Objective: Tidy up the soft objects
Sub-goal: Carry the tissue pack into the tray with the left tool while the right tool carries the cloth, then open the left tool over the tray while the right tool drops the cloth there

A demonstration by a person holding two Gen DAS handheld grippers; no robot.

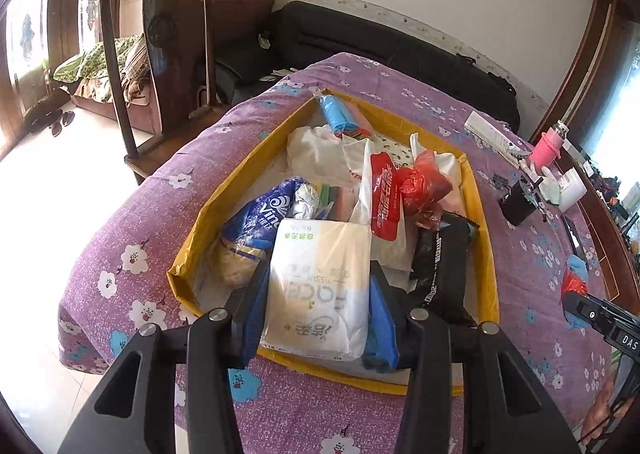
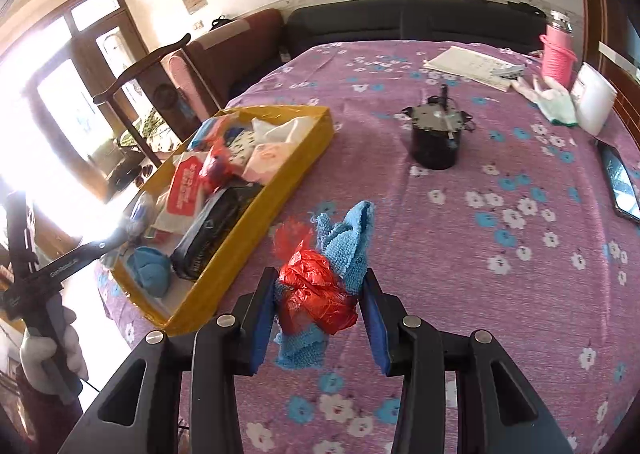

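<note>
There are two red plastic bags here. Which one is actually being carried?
The crumpled red bag bundled with the blue cloth, pinched in the right gripper over the bedspread. The other red bag lies in the yellow tray.

Counted on the purple cloth: one yellow tray [image 1: 224, 189]. One tissue pack [image 1: 320, 286], one blue paper-roll pack [image 1: 260, 221], one black pouch [image 1: 440, 254], one red-and-white packet [image 1: 385, 197]. Two red plastic bags [image 1: 424, 185] [image 2: 316, 294]. Two blue cloths [image 2: 348, 242] [image 2: 148, 270]. One black pot [image 2: 436, 137], one pink bottle [image 2: 556, 53], one phone [image 2: 620, 181]. Further items in tray too jumbled for counting.
</note>
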